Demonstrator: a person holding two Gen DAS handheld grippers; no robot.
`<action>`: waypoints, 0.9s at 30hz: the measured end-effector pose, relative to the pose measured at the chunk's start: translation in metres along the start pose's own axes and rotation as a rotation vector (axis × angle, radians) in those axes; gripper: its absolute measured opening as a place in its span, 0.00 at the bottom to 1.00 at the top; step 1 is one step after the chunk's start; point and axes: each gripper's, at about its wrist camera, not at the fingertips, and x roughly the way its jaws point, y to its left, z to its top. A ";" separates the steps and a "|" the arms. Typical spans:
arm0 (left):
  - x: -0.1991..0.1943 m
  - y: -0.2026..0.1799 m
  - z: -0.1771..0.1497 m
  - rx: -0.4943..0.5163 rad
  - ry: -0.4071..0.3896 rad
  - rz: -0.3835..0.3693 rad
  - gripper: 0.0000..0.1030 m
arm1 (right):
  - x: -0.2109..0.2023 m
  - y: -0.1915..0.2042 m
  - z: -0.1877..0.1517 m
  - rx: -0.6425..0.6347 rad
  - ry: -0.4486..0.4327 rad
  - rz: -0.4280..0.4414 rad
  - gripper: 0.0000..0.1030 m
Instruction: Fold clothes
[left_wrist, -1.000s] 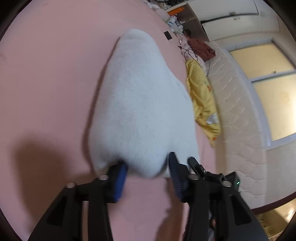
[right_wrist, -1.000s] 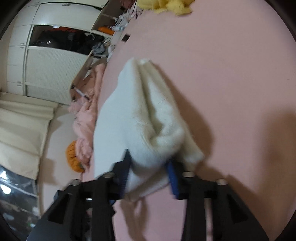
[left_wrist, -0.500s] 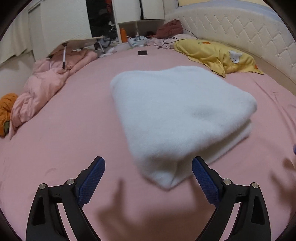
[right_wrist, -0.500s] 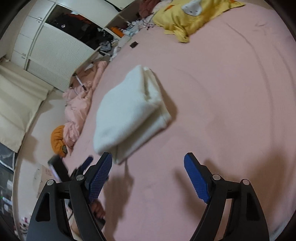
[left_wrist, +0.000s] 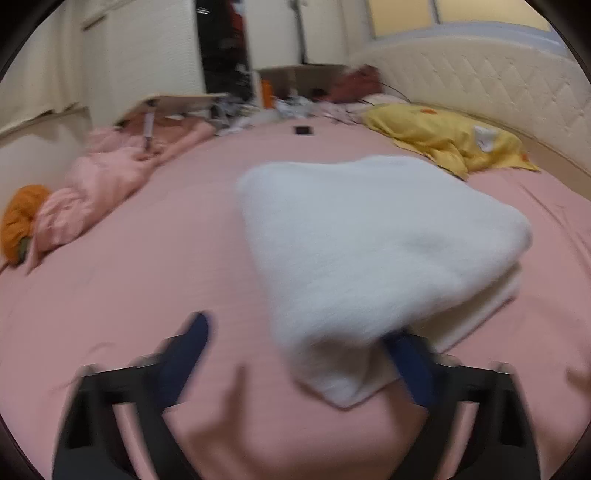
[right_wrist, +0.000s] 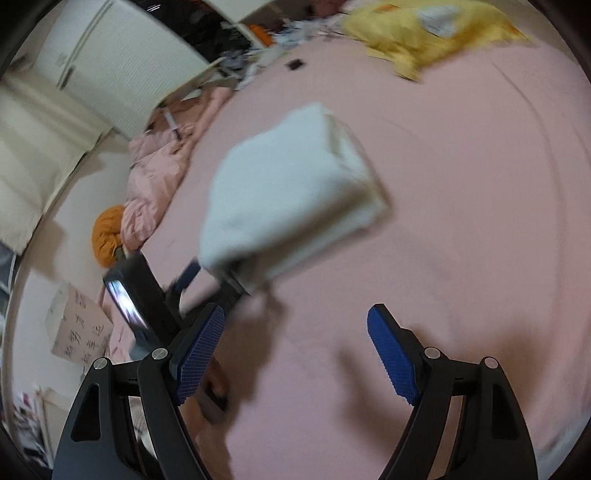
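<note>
A folded white fleece garment (left_wrist: 369, 251) lies on the pink bed sheet (left_wrist: 147, 288). My left gripper (left_wrist: 301, 354) straddles its near corner, and its jaws are closing. The right-hand finger (left_wrist: 410, 365) is tucked against the corner's edge, while the left-hand finger (left_wrist: 192, 343) stands clear of the cloth. From the right wrist view, the garment (right_wrist: 288, 184) sits ahead and the left gripper (right_wrist: 210, 282) is at its near corner. My right gripper (right_wrist: 295, 350) hangs open over the bare sheet (right_wrist: 461, 221), with nothing between its fingers.
A yellow quilt (left_wrist: 443, 144) lies at the back right by the padded headboard (left_wrist: 498, 85). Along the bed's left edge are a pink duvet (left_wrist: 110, 173) and an orange cushion (left_wrist: 22, 218). A small dark object (left_wrist: 303, 130) rests on the far sheet. Clutter and wardrobes stand behind.
A second ago both grippers were shut on the garment's edge. Both let go and drew back. The left has since returned to the near corner, and the right has lifted farther away.
</note>
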 end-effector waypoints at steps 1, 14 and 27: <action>0.001 0.002 -0.001 -0.008 0.005 -0.013 0.50 | 0.007 0.009 0.013 -0.013 -0.003 0.011 0.78; 0.020 -0.039 -0.012 0.239 0.055 0.108 0.40 | 0.183 0.143 0.155 -0.344 0.419 -0.351 0.78; 0.029 -0.045 -0.015 0.290 0.071 0.173 0.49 | 0.335 0.186 0.158 -0.481 0.781 -0.720 0.82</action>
